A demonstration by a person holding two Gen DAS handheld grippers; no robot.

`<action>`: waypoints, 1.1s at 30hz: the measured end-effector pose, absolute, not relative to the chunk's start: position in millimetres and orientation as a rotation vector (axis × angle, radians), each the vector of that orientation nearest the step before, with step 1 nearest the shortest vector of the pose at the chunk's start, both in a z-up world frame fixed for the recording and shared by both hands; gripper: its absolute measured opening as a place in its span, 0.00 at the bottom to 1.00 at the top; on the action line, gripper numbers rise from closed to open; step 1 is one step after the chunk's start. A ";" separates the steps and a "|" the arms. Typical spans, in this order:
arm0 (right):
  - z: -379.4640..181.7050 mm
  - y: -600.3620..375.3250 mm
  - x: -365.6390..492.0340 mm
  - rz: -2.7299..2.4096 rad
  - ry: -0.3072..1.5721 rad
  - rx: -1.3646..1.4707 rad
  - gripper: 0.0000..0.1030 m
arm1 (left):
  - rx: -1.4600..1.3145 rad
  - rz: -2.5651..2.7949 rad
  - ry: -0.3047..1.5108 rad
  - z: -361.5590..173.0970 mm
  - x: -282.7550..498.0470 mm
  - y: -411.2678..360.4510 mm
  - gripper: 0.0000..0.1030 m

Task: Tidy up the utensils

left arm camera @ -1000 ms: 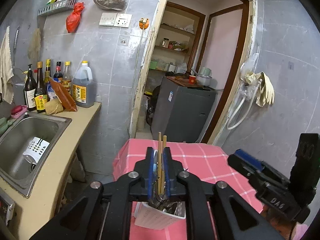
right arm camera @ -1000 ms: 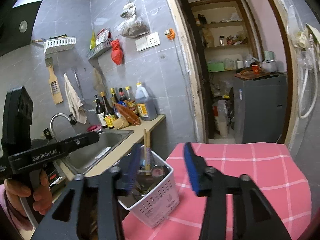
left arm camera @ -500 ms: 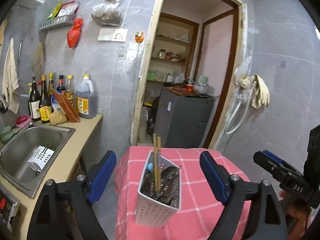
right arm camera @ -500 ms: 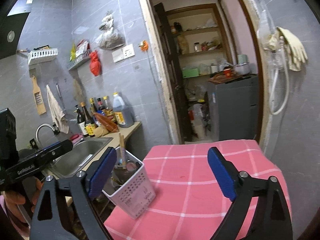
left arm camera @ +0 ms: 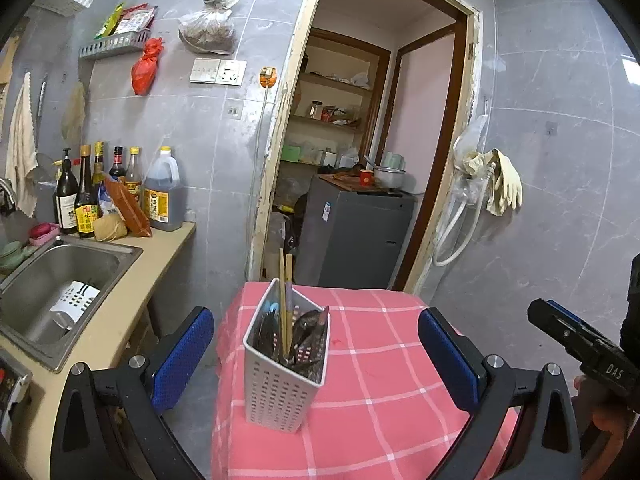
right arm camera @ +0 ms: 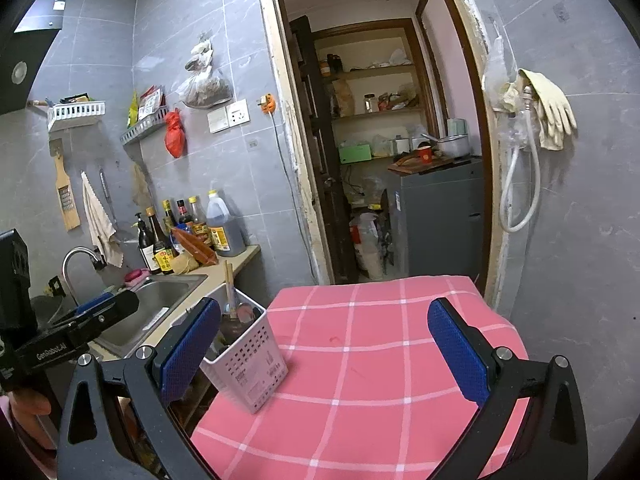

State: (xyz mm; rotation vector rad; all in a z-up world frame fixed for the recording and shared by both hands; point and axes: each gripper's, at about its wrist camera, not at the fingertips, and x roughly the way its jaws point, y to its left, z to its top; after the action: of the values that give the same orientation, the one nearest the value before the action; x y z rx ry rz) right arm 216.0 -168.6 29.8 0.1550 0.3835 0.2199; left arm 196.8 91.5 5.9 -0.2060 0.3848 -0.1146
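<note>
A white perforated utensil holder (left arm camera: 280, 376) stands upright near the left edge of a pink checked tablecloth (left arm camera: 380, 344). It holds two wooden chopsticks (left arm camera: 285, 300) and several dark metal utensils. My left gripper (left arm camera: 316, 354) is open and empty, held back from the holder, which sits between its blue pads. My right gripper (right arm camera: 324, 348) is open and empty above the cloth (right arm camera: 360, 360); the holder (right arm camera: 248, 360) sits just inside its left pad. Each gripper shows at the edge of the other's view.
A steel sink (left arm camera: 60, 288) with a white strainer lies left, set in a beige counter (left arm camera: 132, 300) with several sauce bottles (left arm camera: 84, 200). Behind the table an open doorway shows a grey appliance (left arm camera: 352, 232) and shelves. A hose and gloves (left arm camera: 496, 188) hang on the right wall.
My left gripper let go of the chopsticks, opened wide and pulled back from the holder. My right gripper also opened wide and drew back to the right.
</note>
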 end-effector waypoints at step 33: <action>28.2 -210.4 61.8 0.203 0.396 0.147 0.99 | -0.210 0.000 0.409 -2.2 47.0 56.6 1.00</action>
State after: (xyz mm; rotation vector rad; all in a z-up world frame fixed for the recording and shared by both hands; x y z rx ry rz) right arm 61.8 -210.4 28.2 0.1468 0.3956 0.2033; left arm 47.0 56.6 -2.2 -0.2101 0.4088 0.0004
